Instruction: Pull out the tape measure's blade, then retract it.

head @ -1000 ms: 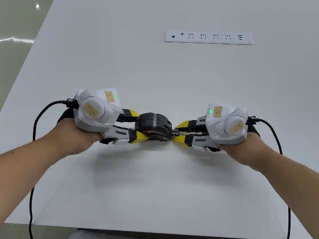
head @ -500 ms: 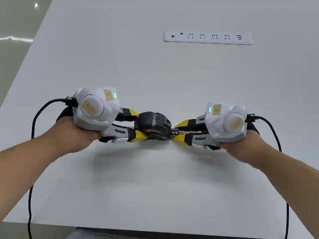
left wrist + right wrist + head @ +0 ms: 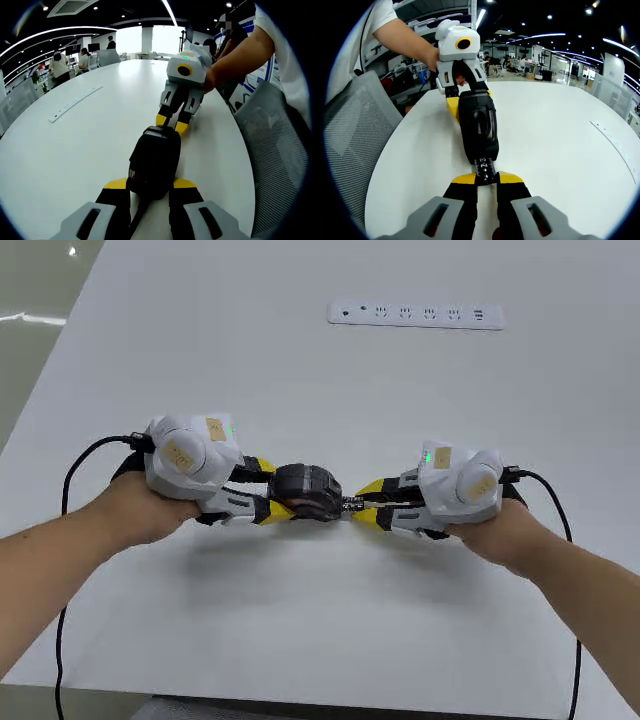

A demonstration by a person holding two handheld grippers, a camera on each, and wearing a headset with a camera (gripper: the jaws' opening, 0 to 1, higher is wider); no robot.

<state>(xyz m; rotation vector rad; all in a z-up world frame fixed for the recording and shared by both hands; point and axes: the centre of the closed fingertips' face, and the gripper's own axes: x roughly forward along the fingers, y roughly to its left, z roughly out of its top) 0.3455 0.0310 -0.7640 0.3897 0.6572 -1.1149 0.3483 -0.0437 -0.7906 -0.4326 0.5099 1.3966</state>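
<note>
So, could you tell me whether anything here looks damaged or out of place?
Nothing stands out. The left gripper clamps the tape measure, the right gripper pinches its blade, which runs straight with only a short stretch out. The power strip lies flat on the table.

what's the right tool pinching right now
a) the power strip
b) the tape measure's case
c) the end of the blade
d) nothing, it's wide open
C: in the right gripper view the right tool is closed on the short length of blade sticking out of the case, which the left tool grips.
</note>
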